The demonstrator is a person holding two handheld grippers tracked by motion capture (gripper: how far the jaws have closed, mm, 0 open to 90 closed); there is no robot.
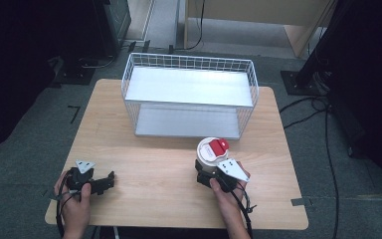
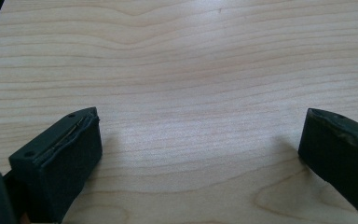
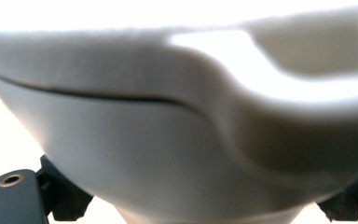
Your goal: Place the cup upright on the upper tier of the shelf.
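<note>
A white round container with a red flap on its lid stands near the table's front right, just in front of the wire rack. My right gripper is shut on its near side, held by a hand. In the right gripper view the container's white wall is very close and blurred, with the jaws dark at both lower corners. My left gripper rests low at the front left of the wooden table, open. In the left gripper view the left gripper has only bare wood between its jaws.
A white wire rack with two white shelves stands at the back middle of the table, its open side toward me. Grey floor, black stands and cables surround the table. Bare wood lies between the two grippers.
</note>
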